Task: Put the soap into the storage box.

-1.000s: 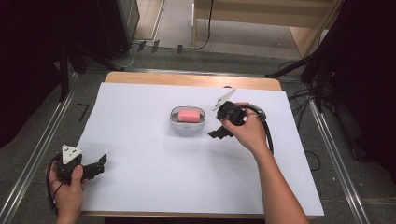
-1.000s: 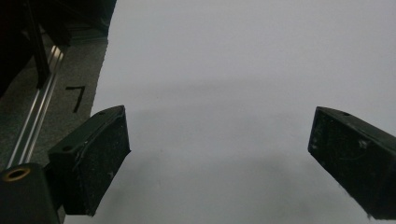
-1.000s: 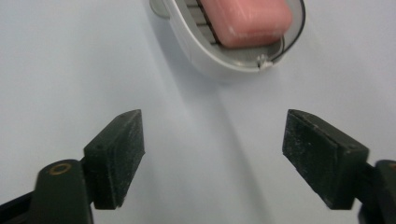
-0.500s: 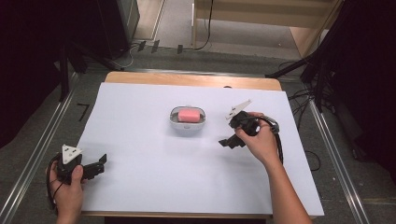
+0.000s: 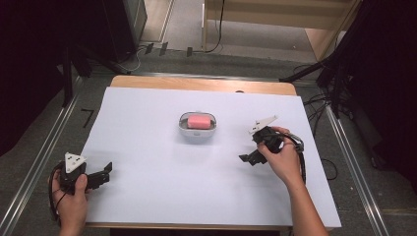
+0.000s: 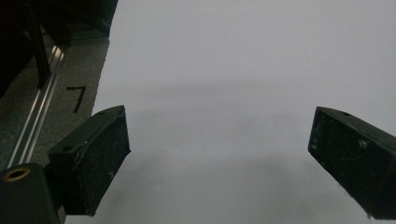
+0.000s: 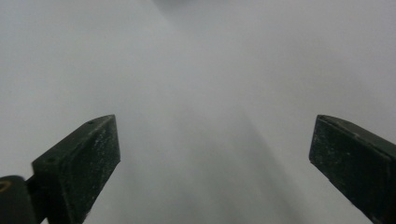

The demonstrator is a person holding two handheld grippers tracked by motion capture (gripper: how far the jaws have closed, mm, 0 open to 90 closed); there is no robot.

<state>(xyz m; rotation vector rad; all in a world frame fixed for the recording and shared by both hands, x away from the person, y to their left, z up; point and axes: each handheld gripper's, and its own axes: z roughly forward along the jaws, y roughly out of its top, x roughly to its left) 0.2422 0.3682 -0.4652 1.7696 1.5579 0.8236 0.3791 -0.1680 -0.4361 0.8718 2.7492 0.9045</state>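
A pink block (image 5: 198, 121) lies in a small grey dish (image 5: 197, 134) at the middle of the white sheet (image 5: 147, 196). My right gripper (image 5: 248, 156) sits to the right of the dish and nearer the front, well apart from it, low over the sheet. Its jaws have just been opening and now stand wide, with bare sheet between them in the right gripper view (image 7: 217, 119). My left gripper (image 5: 107, 173) rests at the sheet's front left corner, open and empty, pointing right; the left gripper view (image 6: 219, 116) has bare white sheet between its jaws.
A wooden table edge (image 5: 196, 83) runs along the back. Metal rails (image 5: 44, 157) flank both sides. A black tape mark (image 5: 87, 117) lies on the floor at left, also in the left gripper view (image 6: 77, 95). Cables (image 5: 319, 98) trail at the right.
My right gripper has drawn away from the dish, to the right and toward the front, sinking closer to the sheet, and its jaws have spread. The left gripper has stayed put.
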